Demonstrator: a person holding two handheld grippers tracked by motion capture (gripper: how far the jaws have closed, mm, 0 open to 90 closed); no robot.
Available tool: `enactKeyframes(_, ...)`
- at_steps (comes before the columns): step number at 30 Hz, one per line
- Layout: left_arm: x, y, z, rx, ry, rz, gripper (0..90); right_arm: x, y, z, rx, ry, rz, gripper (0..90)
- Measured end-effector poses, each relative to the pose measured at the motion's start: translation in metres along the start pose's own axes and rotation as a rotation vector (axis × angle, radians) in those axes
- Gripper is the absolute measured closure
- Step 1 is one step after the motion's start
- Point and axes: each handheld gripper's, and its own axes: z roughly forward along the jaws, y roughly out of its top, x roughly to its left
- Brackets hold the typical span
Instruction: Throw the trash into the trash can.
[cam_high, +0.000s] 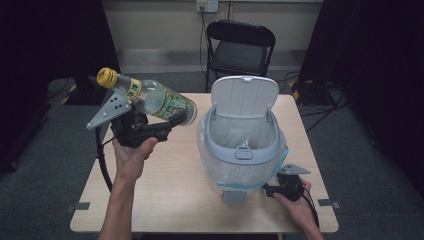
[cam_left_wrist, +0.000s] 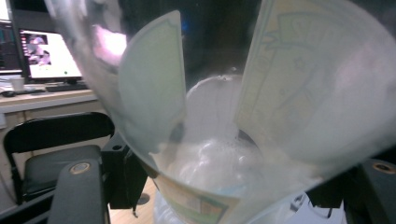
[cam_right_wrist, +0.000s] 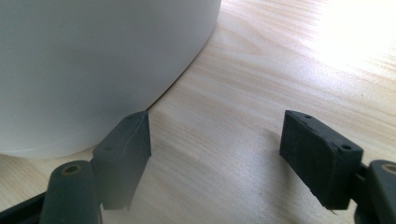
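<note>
The left tongs (cam_high: 176, 120) grip one clear glass bottle with a yellow cap and a yellow-green label (cam_high: 150, 98), their jaws spread wide around its lower body; the bottle lies tilted in the air above the table's left half, cap up and away toward the far left corner, base toward the bin. In the left gripper view the bottle (cam_left_wrist: 224, 107) sits between the two black jaws, the label seen through the glass. The right tongs (cam_right_wrist: 215, 154) stand open and hold nothing, resting low on the light wooden table (cam_high: 165, 195) near its near right corner; one jaw sits just beside the wall of the single white lidded plastic bin (cam_high: 242, 145), whose lid stands raised over a clear liner bag.
</note>
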Motion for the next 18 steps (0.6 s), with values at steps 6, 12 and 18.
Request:
enactKeyframes(6,-0.006,0.007,0.015,-0.005,-0.043,0.005,28.3,0.0,0.0,0.0,0.0,0.0,0.0,23.6)
enactKeyframes(12,-0.012,0.008,0.038,0.026,-0.081,0.015,28.3,0.0,0.0,0.0,0.0,0.0,0.0,23.6)
enactKeyframes(18,-0.018,0.009,0.062,0.064,-0.111,0.013,28.3,0.0,0.0,0.0,0.0,0.0,0.0,23.6)
